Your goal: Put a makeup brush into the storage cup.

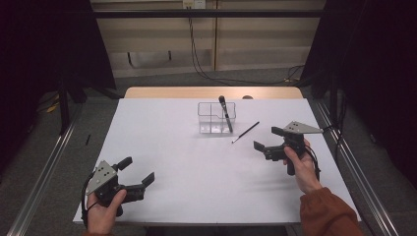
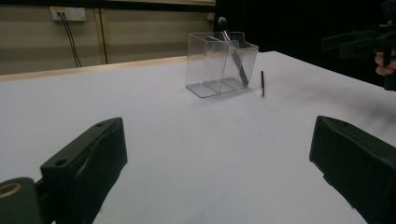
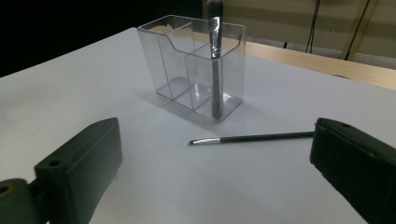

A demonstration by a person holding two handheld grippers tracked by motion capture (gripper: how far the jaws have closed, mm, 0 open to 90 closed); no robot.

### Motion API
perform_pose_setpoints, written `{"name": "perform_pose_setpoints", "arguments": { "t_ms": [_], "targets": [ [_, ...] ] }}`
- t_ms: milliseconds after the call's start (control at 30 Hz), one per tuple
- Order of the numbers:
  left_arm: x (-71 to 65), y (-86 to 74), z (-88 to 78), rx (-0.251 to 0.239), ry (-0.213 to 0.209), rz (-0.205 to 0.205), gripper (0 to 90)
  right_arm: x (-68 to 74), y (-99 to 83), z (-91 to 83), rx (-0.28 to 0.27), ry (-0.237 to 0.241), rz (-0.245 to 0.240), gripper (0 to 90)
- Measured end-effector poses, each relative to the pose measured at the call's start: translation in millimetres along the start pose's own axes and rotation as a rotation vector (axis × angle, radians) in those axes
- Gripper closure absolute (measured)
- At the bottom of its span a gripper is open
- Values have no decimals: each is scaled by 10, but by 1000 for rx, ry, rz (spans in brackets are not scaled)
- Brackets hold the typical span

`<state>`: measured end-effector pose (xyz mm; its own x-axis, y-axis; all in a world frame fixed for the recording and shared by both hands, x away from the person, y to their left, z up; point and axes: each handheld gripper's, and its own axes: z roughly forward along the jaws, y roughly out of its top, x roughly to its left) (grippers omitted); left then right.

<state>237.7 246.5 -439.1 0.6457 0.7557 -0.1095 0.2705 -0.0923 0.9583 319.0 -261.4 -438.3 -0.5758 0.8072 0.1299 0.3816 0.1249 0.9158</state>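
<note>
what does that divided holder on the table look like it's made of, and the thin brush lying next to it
Holder: probably clear hard plastic, glossy; the table and its inner dividers show straight through its walls, and the edges catch light.
Thin brush: dark, slim handle, matte, plastic or painted wood, hard to tell; a shiny silvery band near the tip looks like metal.

The left claw (image 1: 136,170) is hovering low at the near left, its jaws gaping wide. The right claw (image 1: 268,139) is hanging at the far right, jaws spread, with the right hand (image 1: 298,164) gripping its handle.
</note>
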Motion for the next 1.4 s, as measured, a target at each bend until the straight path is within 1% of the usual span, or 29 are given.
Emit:
{"name": "perform_pose_setpoints", "arguments": {
  "t_ms": [33,167,233,333,400,467,500,533,567,600,667,700,800,833,967,1067,1100,1133,1167,1200,1267,1367,1400],
  "targets": [
    [2,-1,0,1,0,0,40,-5,6,28,1,-10,-6,37],
    [1,0,-2,0,-1,1,40,-17,56,98,7,0,-16,28],
    [4,-2,-1,3,0,4,40,-26,94,136,-10,3,-17,22],
    [9,-2,1,1,2,0,40,-46,146,202,-4,-5,-41,17],
    [13,-2,3,3,0,1,40,-60,175,239,-2,-1,-41,9],
    [11,-2,6,3,0,1,40,-57,208,282,-10,-14,-47,8],
    [12,-2,7,3,-1,3,40,-57,220,304,-14,-12,-47,7],
    [11,-3,7,4,1,2,40,-59,236,326,0,1,-50,5],
    [11,-4,4,6,4,3,40,-58,254,347,2,4,-58,4],
    [11,-3,-1,3,2,3,40,-57,270,367,0,0,-60,1],
    [17,-1,-6,0,2,1,40,-61,303,413,13,-7,-78,11],
    [17,-1,-4,0,3,-2,40,-70,318,434,24,-8,-88,11],
    [17,-1,4,2,-1,1,40,-111,367,485,53,2,-76,27],
    [16,-1,6,2,-3,1,40,-123,382,498,61,-1,-78,20],
    [19,-3,7,2,-1,1,40,-163,445,544,122,12,-81,27],
    [25,-5,9,2,3,-4,40,-167,494,566,170,10,-109,26],
    [27,-6,8,1,3,-5,40,-168,510,569,179,17,-109,27],
    [29,-6,6,1,0,-4,40,-173,528,573,190,35,-110,27],
    [30,-6,7,1,0,-4,40,-173,538,573,198,37,-110,27],
    [30,-7,8,2,1,-4,40,-176,547,576,210,36,-123,27],
    [31,-7,9,4,-2,-1,40,-187,563,587,246,45,-129,29],
    [30,-8,13,2,-4,-1,40,-197,579,607,302,79,-148,28],
    [30,-9,14,5,-2,-3,40,-200,587,615,323,89,-145,37]
  ]
}}
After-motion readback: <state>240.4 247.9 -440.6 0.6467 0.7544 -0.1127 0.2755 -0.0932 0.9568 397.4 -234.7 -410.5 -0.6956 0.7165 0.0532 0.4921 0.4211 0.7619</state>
